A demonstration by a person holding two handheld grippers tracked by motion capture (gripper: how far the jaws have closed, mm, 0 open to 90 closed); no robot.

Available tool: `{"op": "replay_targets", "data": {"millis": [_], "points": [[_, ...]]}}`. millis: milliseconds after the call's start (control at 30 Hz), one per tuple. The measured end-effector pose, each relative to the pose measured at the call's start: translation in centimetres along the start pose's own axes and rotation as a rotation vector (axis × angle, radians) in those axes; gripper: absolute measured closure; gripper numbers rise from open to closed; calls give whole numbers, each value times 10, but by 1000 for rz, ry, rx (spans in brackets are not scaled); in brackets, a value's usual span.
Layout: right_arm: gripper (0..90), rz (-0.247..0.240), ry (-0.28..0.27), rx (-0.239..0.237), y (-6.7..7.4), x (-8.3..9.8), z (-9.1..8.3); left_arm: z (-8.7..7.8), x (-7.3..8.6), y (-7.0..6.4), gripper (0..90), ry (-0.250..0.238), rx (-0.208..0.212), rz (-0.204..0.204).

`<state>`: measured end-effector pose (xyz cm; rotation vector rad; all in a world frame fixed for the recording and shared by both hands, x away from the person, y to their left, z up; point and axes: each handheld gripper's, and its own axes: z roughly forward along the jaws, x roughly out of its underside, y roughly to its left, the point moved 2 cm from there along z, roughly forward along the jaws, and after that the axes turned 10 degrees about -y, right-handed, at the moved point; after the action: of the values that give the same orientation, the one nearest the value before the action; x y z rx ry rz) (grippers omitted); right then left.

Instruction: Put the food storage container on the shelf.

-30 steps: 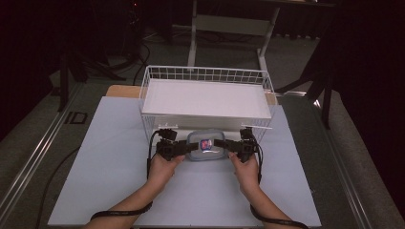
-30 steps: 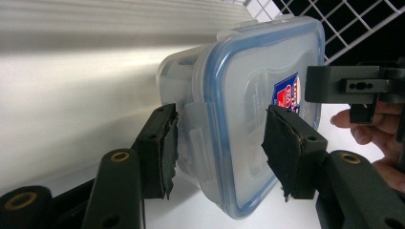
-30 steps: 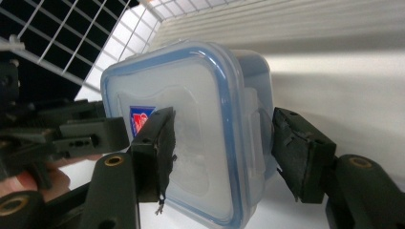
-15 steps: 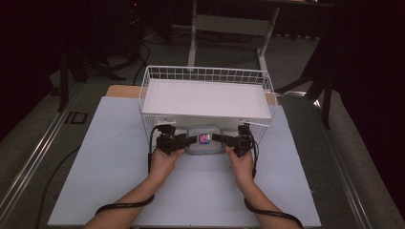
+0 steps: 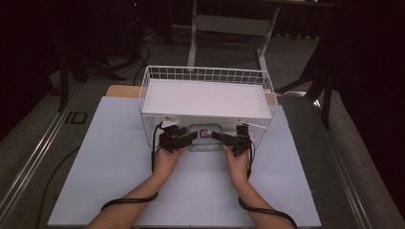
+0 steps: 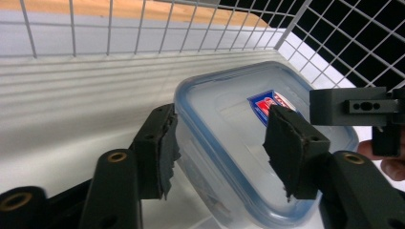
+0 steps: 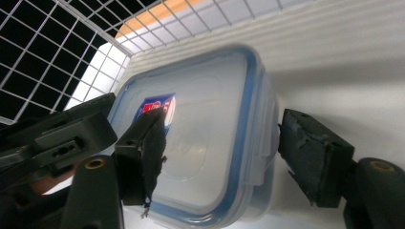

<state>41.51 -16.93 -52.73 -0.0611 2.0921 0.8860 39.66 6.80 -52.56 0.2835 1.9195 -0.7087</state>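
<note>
Two hand-held grippers meet at the front of a white wire basket (image 5: 206,75) that stands on a pale sheet covering the table (image 5: 95,167), and between them sits a clear plastic container (image 5: 205,137) with a blue-rimmed lid and a red-and-blue label. From the high view the container lies at the basket's near edge, under the level of the basket's white shelf, with the left gripper (image 5: 184,138) reaching in from its left side and the right gripper (image 5: 222,138) from its right. The person's two forearms come up from the bottom edge, a black cable trailing from each tool. In the left gripper view the container (image 6: 248,138) sits between the two black jaws, which stand apart — one pad just off its left corner, the other over the lid near the label — and a gap shows at the left pad, so the jaws are spread rather than clamped. The right gripper (image 6: 353,107) shows beyond, at the far side of the box. In the right gripper view the container (image 7: 210,133) again lies between spread jaws; the right pad stands clear of the lid's edge, while whether the left pad touches the lid I cannot tell. The left gripper (image 7: 62,136) is seen at the left.
</note>
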Motion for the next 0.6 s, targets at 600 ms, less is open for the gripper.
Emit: {"op": "replay_targets", "data": {"millis": [600], "points": [[337, -344, -77, 81, 27, 6, -43, -47, -3, -7, 441, 36, 55, 41]]}}
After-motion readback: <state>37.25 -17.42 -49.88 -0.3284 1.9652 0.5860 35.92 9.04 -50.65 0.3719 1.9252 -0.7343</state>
